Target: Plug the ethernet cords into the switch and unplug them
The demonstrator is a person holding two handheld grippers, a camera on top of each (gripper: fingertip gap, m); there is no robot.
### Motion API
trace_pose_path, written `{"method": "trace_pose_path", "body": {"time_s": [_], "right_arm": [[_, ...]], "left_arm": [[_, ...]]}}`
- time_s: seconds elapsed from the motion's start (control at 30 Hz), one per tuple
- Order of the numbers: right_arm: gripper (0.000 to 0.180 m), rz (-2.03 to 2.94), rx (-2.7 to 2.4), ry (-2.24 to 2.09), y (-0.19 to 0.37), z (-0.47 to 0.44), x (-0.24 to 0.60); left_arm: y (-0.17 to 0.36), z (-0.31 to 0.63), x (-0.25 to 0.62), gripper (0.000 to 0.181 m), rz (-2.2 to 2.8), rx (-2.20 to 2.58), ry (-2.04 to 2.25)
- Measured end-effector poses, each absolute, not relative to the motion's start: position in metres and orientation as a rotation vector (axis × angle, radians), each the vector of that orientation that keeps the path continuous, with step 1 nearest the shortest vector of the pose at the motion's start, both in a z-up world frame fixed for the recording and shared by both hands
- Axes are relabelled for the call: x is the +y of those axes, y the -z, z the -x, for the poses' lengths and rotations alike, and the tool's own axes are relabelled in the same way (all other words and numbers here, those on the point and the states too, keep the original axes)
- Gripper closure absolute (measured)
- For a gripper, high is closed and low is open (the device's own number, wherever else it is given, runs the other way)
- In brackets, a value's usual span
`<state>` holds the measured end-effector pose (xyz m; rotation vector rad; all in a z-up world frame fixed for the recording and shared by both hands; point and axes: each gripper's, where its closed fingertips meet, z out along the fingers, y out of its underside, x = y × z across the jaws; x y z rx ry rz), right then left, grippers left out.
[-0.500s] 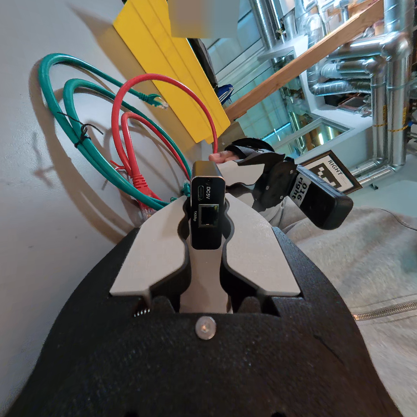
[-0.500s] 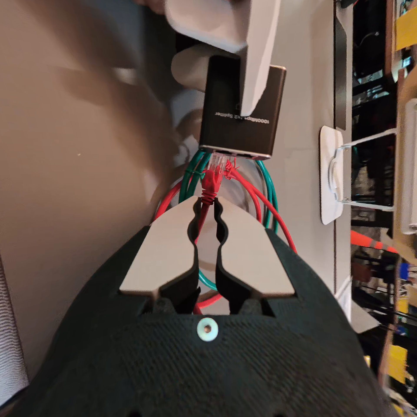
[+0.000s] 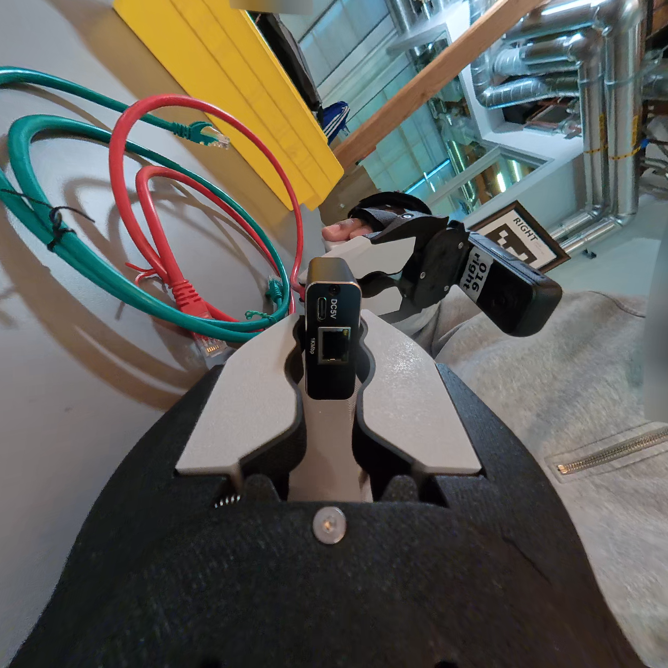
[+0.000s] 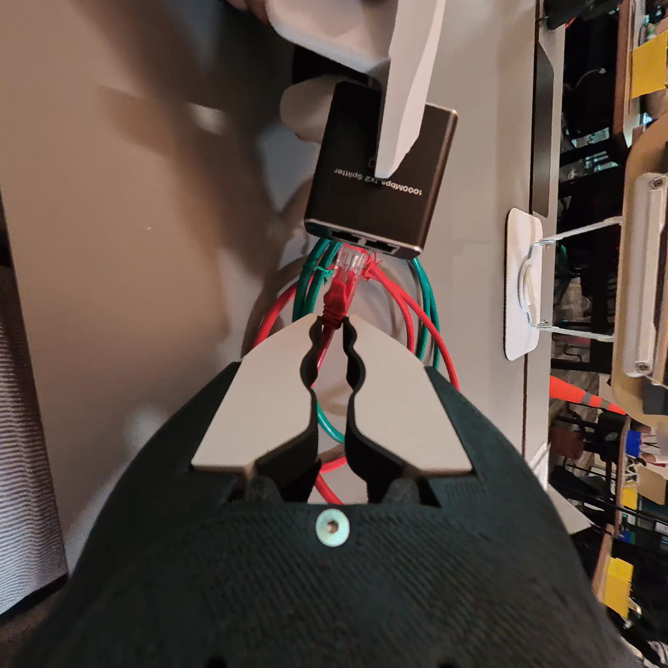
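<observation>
My left gripper (image 3: 330,325) is shut on a small black switch (image 3: 332,361), held above the grey table (image 3: 72,397) with a single port facing the camera. In the right wrist view the switch (image 4: 379,173) shows two ports on its near face, with a left finger (image 4: 405,90) across it. My right gripper (image 4: 330,320) is shut on the boot of a red ethernet cord (image 4: 338,289). Its clear plug tip (image 4: 349,260) sits at the edge of the ports; I cannot tell whether it is seated. The red cord's loops (image 3: 202,105) and a green cord (image 3: 72,260) lie on the table.
A yellow bin (image 3: 235,90) stands behind the cords. The right gripper's body (image 3: 506,289) is beyond the switch, over a person's grey sweater (image 3: 542,397). A white adhesive hook mount (image 4: 520,285) is stuck on the table near its edge, with cluttered shelves (image 4: 614,470) beyond.
The left gripper and switch have shifted a little, so the cords on the table sit farther left in its view. The red plug stays at the switch's ports.
</observation>
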<state>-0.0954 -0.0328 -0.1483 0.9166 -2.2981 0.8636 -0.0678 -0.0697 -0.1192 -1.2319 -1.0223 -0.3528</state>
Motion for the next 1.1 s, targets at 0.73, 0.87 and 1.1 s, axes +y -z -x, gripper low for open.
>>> {"method": "trace_pose_path", "body": {"time_s": [0.73, 0.87, 1.1], "right_arm": [[0.17, -0.81, -2.222, -0.71, 0.136, 0.093, -0.034], [0.17, -0.797, -2.177, -0.799, 0.124, 0.092, -0.038], [0.17, -0.798, -2.13, -0.891, 0.118, 0.09, -0.04]], "left_arm": [[0.109, 0.072, -0.069, 0.155, 1.365, -0.953, 0.037], [0.105, 0.072, -0.073, 0.155, 1.31, -0.946, 0.064], [0.101, 0.069, -0.073, 0.155, 1.229, -0.927, 0.169]]}}
